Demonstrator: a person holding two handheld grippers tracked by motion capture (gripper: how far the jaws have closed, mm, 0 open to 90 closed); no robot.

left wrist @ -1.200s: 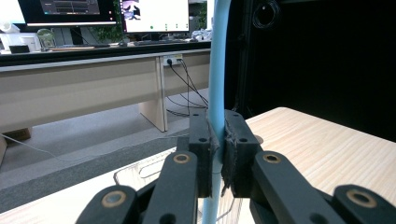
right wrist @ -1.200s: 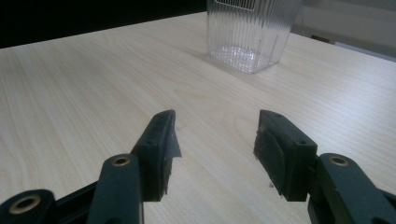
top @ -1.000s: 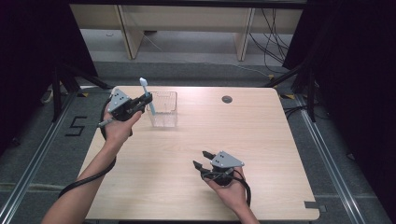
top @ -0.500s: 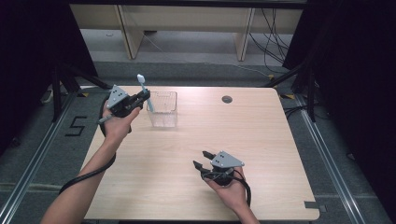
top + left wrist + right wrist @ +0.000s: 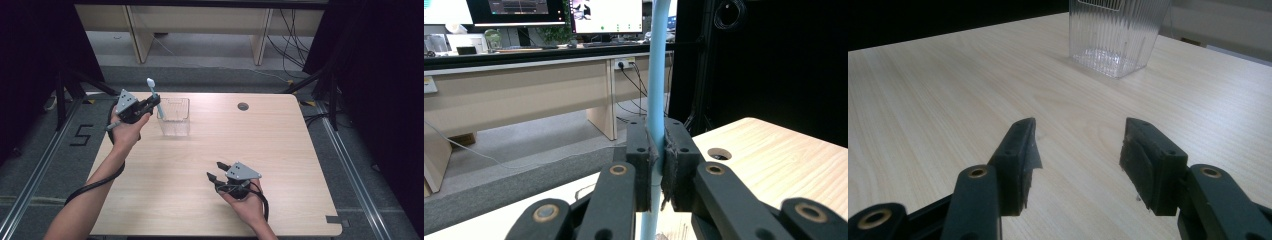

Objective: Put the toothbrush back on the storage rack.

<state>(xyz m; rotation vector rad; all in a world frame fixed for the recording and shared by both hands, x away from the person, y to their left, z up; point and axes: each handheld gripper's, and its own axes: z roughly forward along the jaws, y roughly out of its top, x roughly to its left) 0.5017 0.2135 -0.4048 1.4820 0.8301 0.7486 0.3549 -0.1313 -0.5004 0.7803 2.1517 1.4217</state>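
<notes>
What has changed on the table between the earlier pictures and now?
Little: the left gripper, shut on the light blue toothbrush, shifted slightly left, away from the clear ribbed plastic container. The open right gripper and the container stayed in place.

left gripper [image 5: 150, 104] a little higher and further back than before, light blue stick [image 5: 154, 94] it holds now lifted up beside the clear box [image 5: 174, 116], stick's white tip pointing up more
</notes>
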